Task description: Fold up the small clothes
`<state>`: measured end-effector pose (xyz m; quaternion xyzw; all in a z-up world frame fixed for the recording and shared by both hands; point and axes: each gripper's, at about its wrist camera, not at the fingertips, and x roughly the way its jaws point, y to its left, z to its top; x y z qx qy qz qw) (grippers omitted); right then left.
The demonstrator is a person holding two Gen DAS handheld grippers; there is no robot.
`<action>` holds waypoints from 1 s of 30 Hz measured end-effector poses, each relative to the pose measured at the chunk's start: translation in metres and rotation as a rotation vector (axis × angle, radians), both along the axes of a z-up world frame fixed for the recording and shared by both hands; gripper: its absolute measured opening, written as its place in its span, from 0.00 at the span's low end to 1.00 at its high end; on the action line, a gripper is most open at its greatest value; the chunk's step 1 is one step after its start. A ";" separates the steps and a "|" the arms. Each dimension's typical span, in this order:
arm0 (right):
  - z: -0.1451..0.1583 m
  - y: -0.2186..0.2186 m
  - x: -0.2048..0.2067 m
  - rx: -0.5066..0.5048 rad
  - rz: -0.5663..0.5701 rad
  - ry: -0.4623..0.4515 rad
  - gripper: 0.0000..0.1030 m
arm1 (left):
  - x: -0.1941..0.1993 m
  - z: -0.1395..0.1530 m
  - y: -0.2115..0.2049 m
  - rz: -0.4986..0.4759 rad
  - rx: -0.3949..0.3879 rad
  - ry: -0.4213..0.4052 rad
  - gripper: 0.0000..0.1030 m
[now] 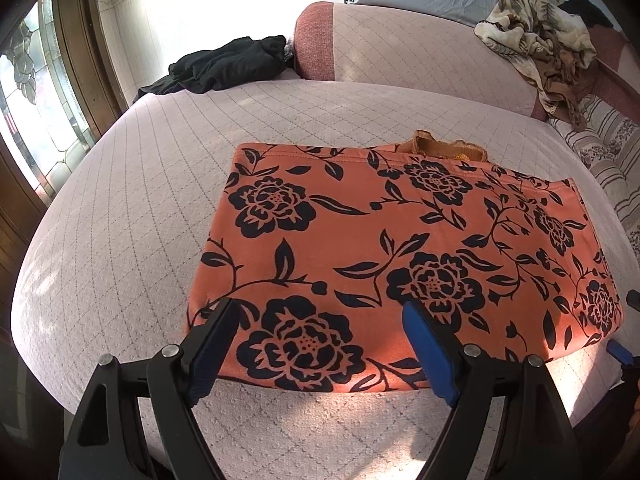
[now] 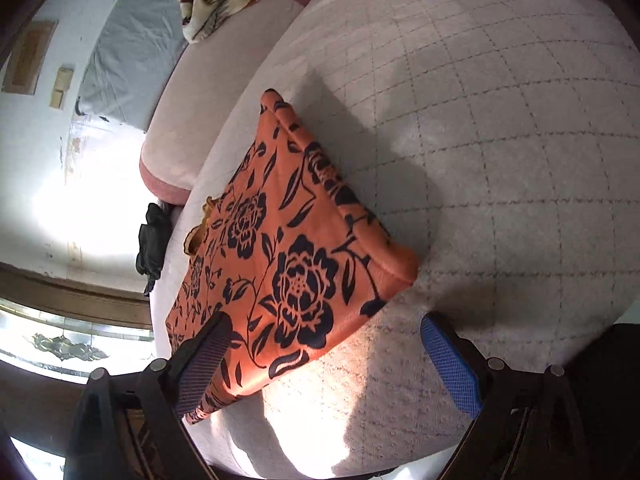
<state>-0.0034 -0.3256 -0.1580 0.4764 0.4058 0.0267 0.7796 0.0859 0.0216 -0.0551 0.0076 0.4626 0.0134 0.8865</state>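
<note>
An orange garment with black flowers (image 1: 400, 248) lies folded into a flat rectangle on the pale quilted cushion (image 1: 120, 248). A strip of lace trim (image 1: 444, 148) sticks out at its far edge. My left gripper (image 1: 320, 312) is open and empty, its fingers just above the garment's near edge. In the right wrist view the same garment (image 2: 288, 248) lies left of centre, with a folded corner near the middle. My right gripper (image 2: 324, 324) is open and empty over the garment's near corner. The tip of the right gripper (image 1: 620, 350) shows at the right edge of the left wrist view.
A black garment (image 1: 232, 64) lies at the cushion's far left edge. A crumpled beige patterned cloth (image 1: 540, 40) lies on the sofa back at the far right. A window (image 1: 36, 92) with a wooden frame is at the left. A striped floral cushion (image 1: 600, 160) is at the right.
</note>
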 end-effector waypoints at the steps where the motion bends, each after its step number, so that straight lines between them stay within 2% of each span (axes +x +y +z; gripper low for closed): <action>1: -0.001 -0.003 0.003 0.019 -0.010 -0.003 0.95 | 0.002 -0.002 -0.005 -0.007 -0.005 0.004 0.82; 8: 0.000 -0.013 0.022 0.058 -0.070 -0.041 0.94 | 0.024 -0.024 -0.047 -0.068 -0.009 0.042 0.82; 10: 0.004 -0.010 0.025 0.048 -0.057 -0.065 0.91 | 0.030 -0.037 -0.056 -0.083 0.012 0.068 0.82; 11: 0.005 -0.009 0.026 0.046 -0.048 -0.072 0.84 | 0.030 -0.041 -0.060 -0.085 0.038 0.065 0.84; 13: 0.005 -0.004 0.027 0.033 -0.034 -0.070 0.80 | 0.029 -0.039 -0.062 -0.089 0.055 0.045 0.85; 15: 0.002 -0.001 0.026 0.024 -0.037 -0.060 0.81 | 0.029 -0.029 -0.058 -0.076 0.016 0.035 0.85; 17: 0.000 0.000 0.027 0.029 -0.041 -0.058 0.82 | 0.024 -0.014 -0.051 -0.053 -0.026 -0.027 0.85; 19: 0.002 0.002 0.030 0.028 -0.037 -0.061 0.82 | 0.022 -0.010 -0.049 -0.048 -0.039 -0.055 0.85; 20: 0.003 0.004 0.033 0.024 -0.028 -0.065 0.82 | 0.024 -0.016 -0.050 -0.054 -0.034 -0.046 0.86; 22: 0.007 0.010 0.040 -0.015 -0.008 -0.091 0.80 | 0.035 -0.047 -0.055 -0.077 0.007 0.072 0.86; 23: 0.009 0.015 0.044 -0.055 0.009 -0.109 0.79 | 0.034 -0.051 -0.058 -0.096 0.048 0.040 0.90; 24: 0.009 0.020 0.048 -0.084 0.026 -0.106 0.62 | 0.032 -0.045 -0.061 -0.113 0.074 0.013 0.89; 25: 0.006 0.025 0.052 -0.089 0.047 -0.084 0.50 | 0.032 -0.037 -0.062 -0.122 0.069 0.025 0.88; 26: 0.003 0.028 0.055 -0.099 0.060 -0.060 0.34 | 0.030 -0.027 -0.061 -0.126 0.029 0.014 0.87; 28: 0.003 0.030 0.056 -0.130 0.060 -0.055 0.33 | 0.021 -0.008 -0.057 -0.127 -0.022 -0.077 0.88; 29: 0.003 0.031 0.056 -0.131 0.057 -0.051 0.34 | 0.019 -0.009 -0.058 -0.126 -0.002 -0.097 0.88; 30: 0.003 0.031 0.057 -0.123 0.054 -0.045 0.38 | 0.021 -0.020 -0.061 -0.136 0.030 -0.067 0.88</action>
